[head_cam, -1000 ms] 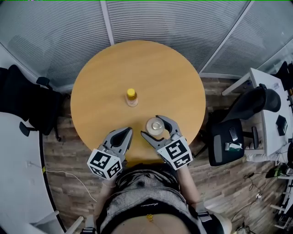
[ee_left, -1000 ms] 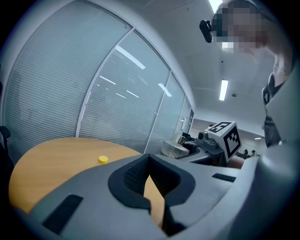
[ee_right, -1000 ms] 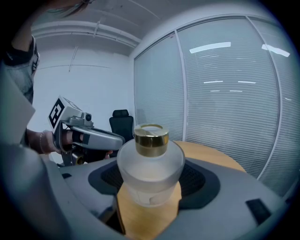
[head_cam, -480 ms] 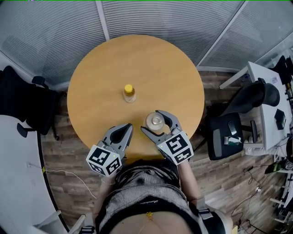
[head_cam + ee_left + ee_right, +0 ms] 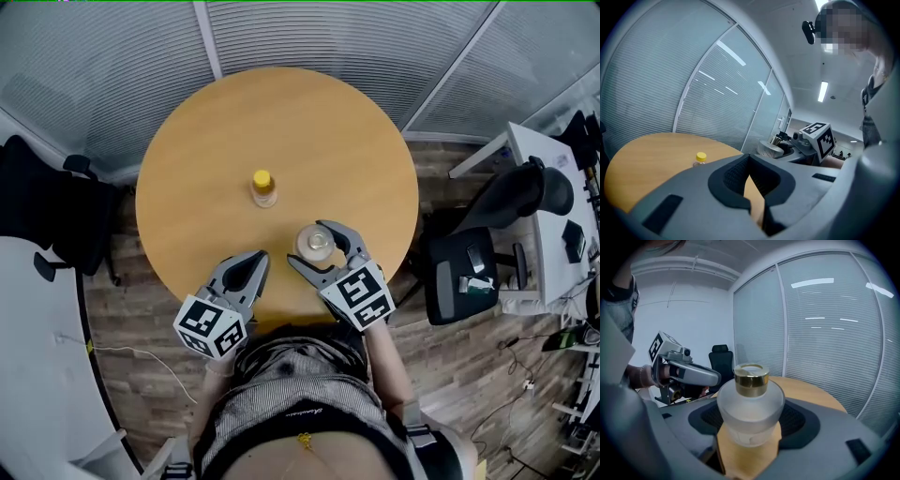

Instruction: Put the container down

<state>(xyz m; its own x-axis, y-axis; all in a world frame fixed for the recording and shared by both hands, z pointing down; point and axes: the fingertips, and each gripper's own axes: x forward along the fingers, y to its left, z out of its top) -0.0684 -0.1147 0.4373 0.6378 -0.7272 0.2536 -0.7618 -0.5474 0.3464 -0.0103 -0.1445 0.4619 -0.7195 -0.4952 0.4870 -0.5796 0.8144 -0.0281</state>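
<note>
Both grippers are held low in front of the person's torso, at the near edge of the round wooden desk (image 5: pixel 216 141), and pointed forward over it. The marker cubes are turned up toward the head camera.

The right gripper (image 5: pixel 309 246) is angled slightly left. Its fingers (image 5: pixel 345 246) are spread around the container (image 5: pixel 316 242), a frosted round jar with a gold cap. In the right gripper view the jar is seen filling the gap, with both ribbed pads pressed on its sides, so it is read as clamped. It is held upright, with desk wood seen under it. Whether its base is touching the desk cannot be told. The container is placed near the desk's near-right edge.

The left gripper (image 5: pixel 259 259) is held just left of the right one, apart from it and tilted slightly right. Its fingers (image 5: pixel 239 278) are closed, with the tips met and nothing held between them. Only desk wood is seen through the oval hollow behind the tips in the left gripper view.

A small bottle with a yellow cap (image 5: pixel 263 187) is stood upright near the desk's middle, beyond both grippers and well apart from the container. A black office chair (image 5: pixel 459 286) is seen on the floor to the right of the desk. Slatted blinds (image 5: pixel 309 42) are seen behind the desk.
</note>
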